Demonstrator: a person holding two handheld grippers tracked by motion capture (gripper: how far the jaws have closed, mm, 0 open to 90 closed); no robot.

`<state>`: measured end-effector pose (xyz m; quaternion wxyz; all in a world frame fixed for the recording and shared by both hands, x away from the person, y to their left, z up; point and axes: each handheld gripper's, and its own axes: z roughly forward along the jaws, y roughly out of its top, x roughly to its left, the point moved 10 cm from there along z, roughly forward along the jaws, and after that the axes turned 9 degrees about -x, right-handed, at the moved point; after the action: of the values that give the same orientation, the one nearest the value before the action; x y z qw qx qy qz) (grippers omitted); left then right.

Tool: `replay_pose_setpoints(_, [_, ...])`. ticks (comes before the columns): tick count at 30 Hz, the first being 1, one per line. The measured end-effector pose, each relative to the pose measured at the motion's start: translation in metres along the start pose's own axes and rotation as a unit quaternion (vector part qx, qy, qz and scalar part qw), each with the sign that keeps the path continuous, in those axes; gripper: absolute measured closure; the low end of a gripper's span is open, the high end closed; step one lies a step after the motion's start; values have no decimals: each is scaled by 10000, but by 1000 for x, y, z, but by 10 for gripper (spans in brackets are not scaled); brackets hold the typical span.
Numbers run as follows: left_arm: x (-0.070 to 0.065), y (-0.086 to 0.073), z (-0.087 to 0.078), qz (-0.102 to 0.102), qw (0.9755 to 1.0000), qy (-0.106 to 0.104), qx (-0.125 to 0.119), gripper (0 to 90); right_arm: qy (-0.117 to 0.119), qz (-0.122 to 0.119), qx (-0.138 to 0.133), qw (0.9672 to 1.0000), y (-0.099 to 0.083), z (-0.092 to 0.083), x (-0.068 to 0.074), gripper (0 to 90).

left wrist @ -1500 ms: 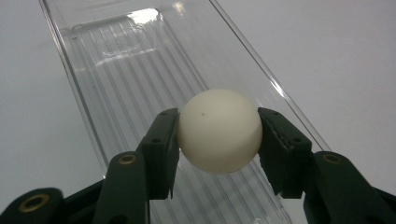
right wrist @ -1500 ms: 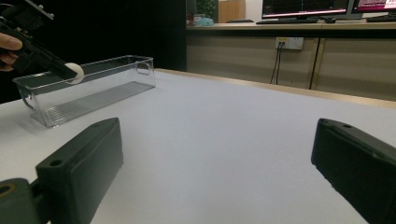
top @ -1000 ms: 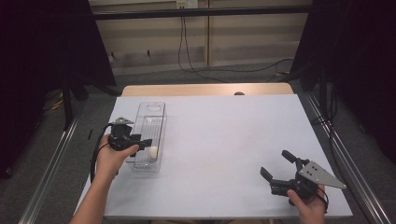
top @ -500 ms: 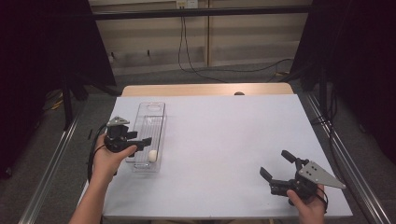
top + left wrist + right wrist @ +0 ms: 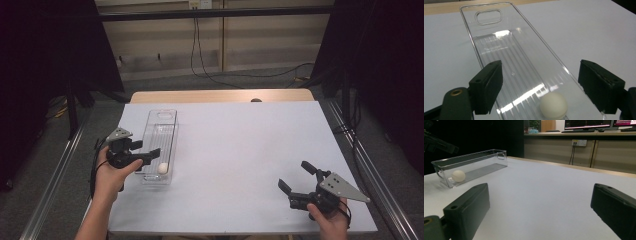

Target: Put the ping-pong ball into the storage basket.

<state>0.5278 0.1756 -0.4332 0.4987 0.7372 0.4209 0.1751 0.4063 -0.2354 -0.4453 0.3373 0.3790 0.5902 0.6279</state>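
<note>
A clear plastic tray [image 5: 151,123] lies lengthwise at the left of the white table. A white ball [image 5: 163,168] rests on its ribbed floor at the near end. My left gripper [image 5: 146,150] hovers over that near end, and its jaws have just been opening, with nothing between them. In the left gripper view the ball [image 5: 553,104] lies below and between the spread jaws of the left gripper [image 5: 541,64], untouched, inside the tray [image 5: 468,32]. My right gripper [image 5: 294,175] stands open near the front right edge, empty. From the right gripper [image 5: 540,188] the tray [image 5: 481,160] and ball [image 5: 458,175] show far off.
The white table sheet [image 5: 240,145] stretches wide between the two grippers. A wooden strip [image 5: 220,95] borders the far edge. Metal rails [image 5: 55,175] run along both sides, and cables hang against the back wall [image 5: 200,45].
The left jaws have opened and the hand has drawn back a little toward the left. The white ball, earlier at the jaw tips, now lies loose in the tray. The right gripper has stayed put.
</note>
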Motion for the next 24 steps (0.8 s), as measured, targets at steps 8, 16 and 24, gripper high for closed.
replay_pose_setpoints(8, [0,3,-10,45,9997,5,-253,151,-8,-19,-12,10000,0,0,0,18])
replay_pose_setpoints(16, [2,2,-17,118,9986,72,-516,106,-7,-3,-2,10000,0,0,0,18])
replay_pose_setpoints(24, [3,1,-25,143,9974,134,-688,80,-2,-9,-3,10000,0,0,0,19])
